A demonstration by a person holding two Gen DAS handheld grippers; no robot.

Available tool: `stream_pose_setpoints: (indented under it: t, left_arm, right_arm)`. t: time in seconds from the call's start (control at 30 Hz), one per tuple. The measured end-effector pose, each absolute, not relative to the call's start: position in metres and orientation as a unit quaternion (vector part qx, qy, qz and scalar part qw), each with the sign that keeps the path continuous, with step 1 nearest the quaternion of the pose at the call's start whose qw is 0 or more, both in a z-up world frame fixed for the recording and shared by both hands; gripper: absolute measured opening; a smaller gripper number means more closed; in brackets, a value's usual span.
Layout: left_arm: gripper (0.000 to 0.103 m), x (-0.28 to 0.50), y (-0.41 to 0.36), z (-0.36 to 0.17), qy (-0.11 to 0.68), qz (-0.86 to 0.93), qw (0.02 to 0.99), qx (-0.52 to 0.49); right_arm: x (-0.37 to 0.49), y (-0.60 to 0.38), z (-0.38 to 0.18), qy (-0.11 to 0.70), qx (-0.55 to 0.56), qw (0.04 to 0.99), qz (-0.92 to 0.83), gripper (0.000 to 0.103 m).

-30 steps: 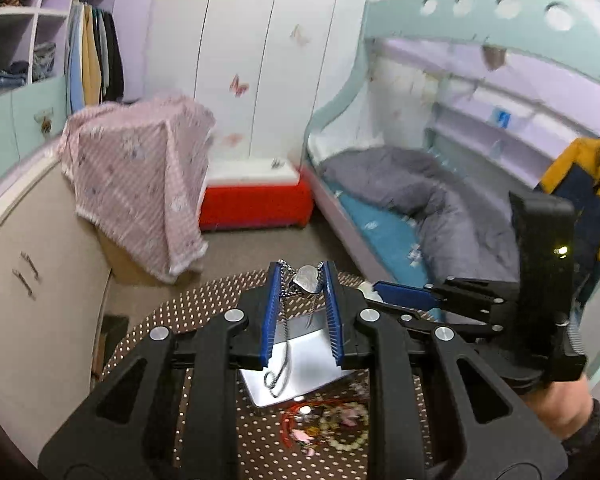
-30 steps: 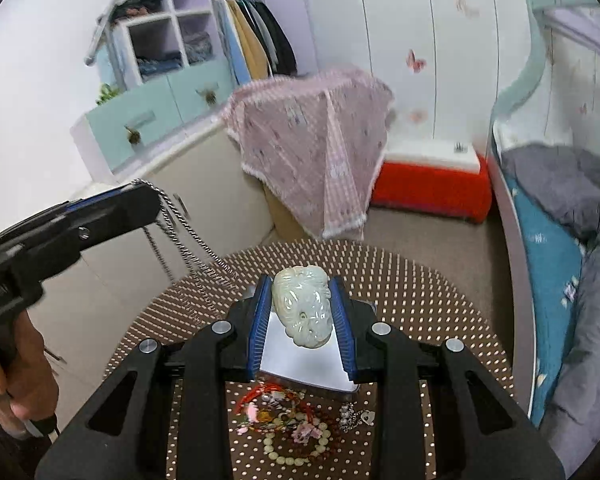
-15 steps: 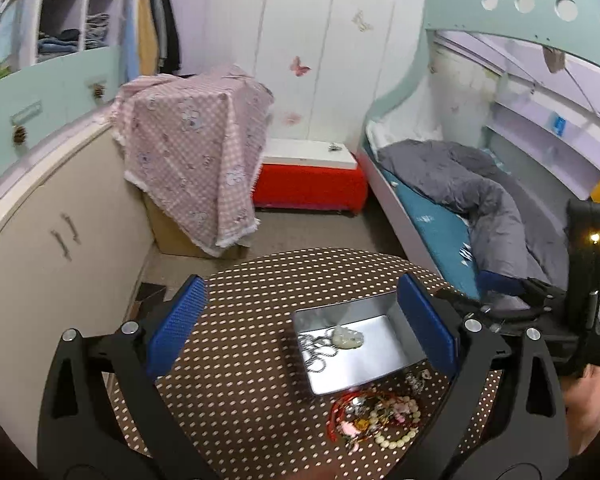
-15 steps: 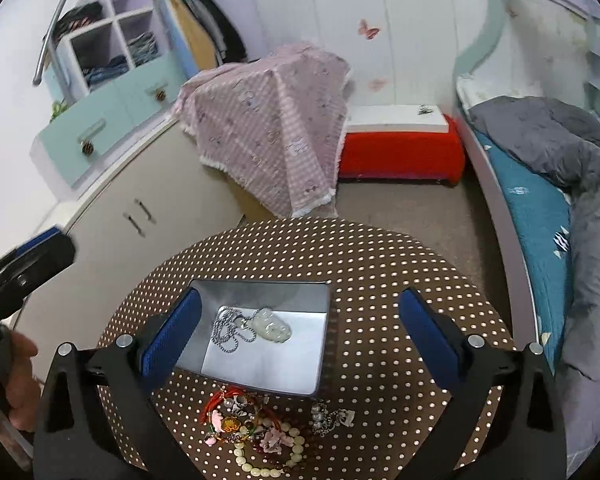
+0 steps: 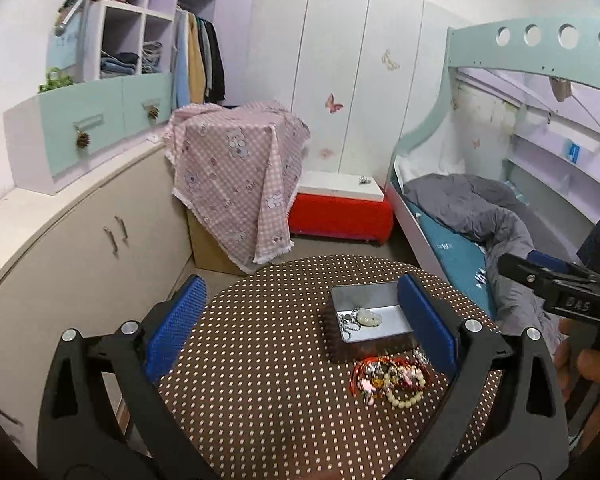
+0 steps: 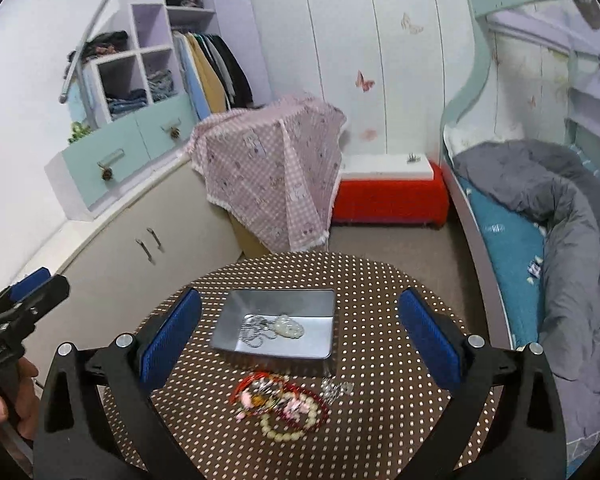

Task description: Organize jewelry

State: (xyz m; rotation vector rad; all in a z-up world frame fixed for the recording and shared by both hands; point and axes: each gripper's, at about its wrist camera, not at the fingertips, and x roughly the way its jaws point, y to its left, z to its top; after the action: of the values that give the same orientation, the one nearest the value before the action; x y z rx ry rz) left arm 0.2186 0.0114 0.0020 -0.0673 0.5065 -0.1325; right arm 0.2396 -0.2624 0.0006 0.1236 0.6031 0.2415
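step: pale green carved pendant on silver chain (image 6: 286, 326) lies in grey metal tin (image 6: 236, 334) | left gripper (image 5: 300, 316) and right gripper (image 6: 298, 332) released, empty | next: grasp tangled bead bracelets (image 6: 284, 404) beside tin

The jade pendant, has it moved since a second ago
Yes. The jade pendant was clamped in the right gripper above the metal tin; the jaws have just been opening, and it now lies inside with its chain.

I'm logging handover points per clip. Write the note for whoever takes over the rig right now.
Left tool: open, empty.
Right tool: open, empty.
Both have just opened.
Done: the pale pendant and its chain lie in the metal tray on the dotted table.
Left: the heap of bead bracelets and a small silver piece, on the table in front of the tray.
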Motion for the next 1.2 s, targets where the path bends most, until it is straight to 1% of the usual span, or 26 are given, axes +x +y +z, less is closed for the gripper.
stream_pose_setpoints:
  t: [0.23,0.5,0.8,1.2]
  left_arm:
    - [0.096,0.182,0.012,0.0,0.234,-0.064,0.97,-0.024]
    - [0.096,0.174,0.005,-0.037,0.261,-0.073,0.962,-0.015]
    - [0.096,0.208,-0.01,-0.09,0.313,-0.091,0.945,0.01]
    - [0.096,0.272,-0.045,-0.16,0.393,-0.114,0.911,0.051]
  right_arm:
    - [0.186,-0.255,0.008,0.267,0.043,0.957,0.107,0.095]
    - [0.159,-0.248,-0.011,0.27,0.009,0.959,0.09,0.095]
    - [0.169,-0.251,-0.056,0.319,0.004,0.945,0.077,0.095]
    - [0.211,-0.276,-0.11,0.388,0.025,0.919,0.061,0.095]
